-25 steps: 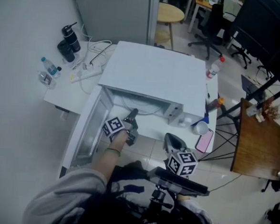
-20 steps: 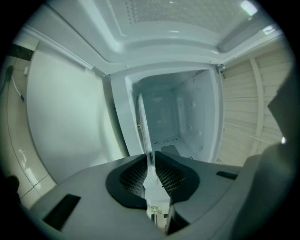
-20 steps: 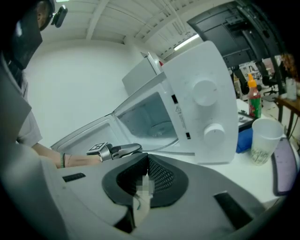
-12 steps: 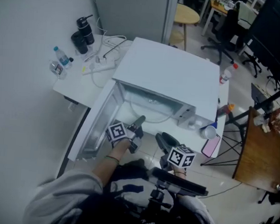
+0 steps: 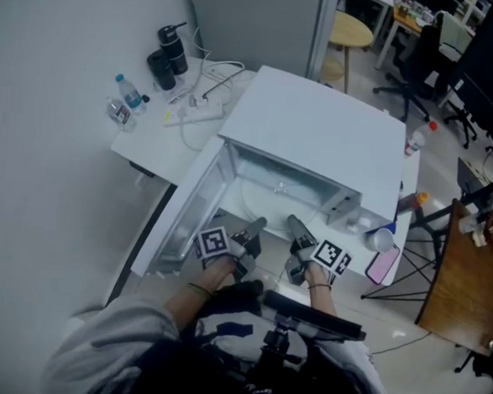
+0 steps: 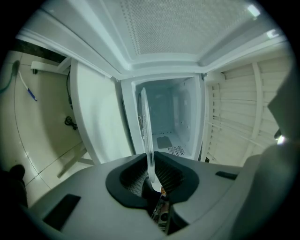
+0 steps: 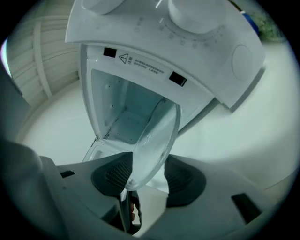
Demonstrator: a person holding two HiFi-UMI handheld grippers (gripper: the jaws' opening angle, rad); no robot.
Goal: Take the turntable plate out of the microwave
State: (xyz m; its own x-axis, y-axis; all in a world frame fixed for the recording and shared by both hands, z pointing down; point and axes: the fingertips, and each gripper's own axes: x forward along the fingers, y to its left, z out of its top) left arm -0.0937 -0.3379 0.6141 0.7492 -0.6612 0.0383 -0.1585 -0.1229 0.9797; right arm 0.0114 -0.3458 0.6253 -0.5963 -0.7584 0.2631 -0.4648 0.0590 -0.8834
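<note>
- Compared with one second ago, my right gripper (image 5: pixel 296 227) is no longer low and off to the right. It is now at the mouth of the microwave (image 5: pixel 318 130), just beside my left gripper (image 5: pixel 254 227).
- The right jaws have just been opening and stand wide apart. The rim of the glass turntable plate (image 7: pixel 154 136) is between them, but the pads do not press on it.
- The left jaws have just been closing further and are clamped on the near rim of the plate (image 6: pixel 146 136).
- I judge that a single grip on the rim lets such a wide glass disc sag, so the second gripper comes to share the load.
- The door (image 5: pixel 177 221) is swung open to the left, which leaves the mouth free.
- The plate is round, so it has no real long axis. It lies about flat, with its near rim toward me, and its far part seems to be still at the microwave's mouth.
</note>
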